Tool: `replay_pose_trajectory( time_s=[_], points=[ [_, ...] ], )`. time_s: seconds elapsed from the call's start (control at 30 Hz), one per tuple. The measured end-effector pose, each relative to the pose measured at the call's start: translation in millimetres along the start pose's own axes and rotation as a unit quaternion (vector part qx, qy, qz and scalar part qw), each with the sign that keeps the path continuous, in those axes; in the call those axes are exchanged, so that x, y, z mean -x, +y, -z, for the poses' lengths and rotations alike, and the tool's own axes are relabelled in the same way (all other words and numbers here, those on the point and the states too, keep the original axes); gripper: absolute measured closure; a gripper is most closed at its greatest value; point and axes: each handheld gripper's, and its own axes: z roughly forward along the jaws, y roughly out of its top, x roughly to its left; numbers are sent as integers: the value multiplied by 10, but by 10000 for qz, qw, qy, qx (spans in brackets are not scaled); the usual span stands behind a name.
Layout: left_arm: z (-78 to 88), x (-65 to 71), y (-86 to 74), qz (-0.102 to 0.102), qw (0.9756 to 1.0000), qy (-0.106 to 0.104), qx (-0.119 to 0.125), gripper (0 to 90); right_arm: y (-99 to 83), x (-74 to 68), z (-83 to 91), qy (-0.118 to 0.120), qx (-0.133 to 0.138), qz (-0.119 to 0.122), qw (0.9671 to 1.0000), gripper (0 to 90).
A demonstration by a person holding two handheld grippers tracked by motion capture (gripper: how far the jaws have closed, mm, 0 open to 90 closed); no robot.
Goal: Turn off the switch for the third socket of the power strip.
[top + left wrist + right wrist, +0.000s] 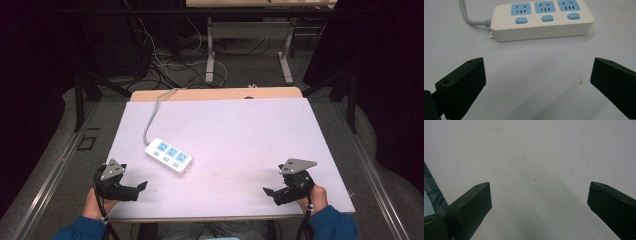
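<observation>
Blocky black left gripper (537, 82) spread before smooth white power strip (541, 20)

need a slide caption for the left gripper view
Open left gripper faces a white power strip with three blue sockets, lying apart from it on the table.

You have one power strip (168, 155) on the table (240, 135). It carries three sockets and three switches. You hold two grippers.
</observation>
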Motion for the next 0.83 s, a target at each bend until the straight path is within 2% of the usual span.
replay_pose_trajectory(
  time_s=[0.7, 0.83],
  points=[
    [-30, -30, -6, -32, 10000, 12, -57, 2, -8, 26, -27, 51, 41, 16, 10000, 48],
    [-36, -33, -2, -5, 10000, 5, -77, 3, -7, 32, -18, 84, -26, -4, 10000, 47]
  ],
)
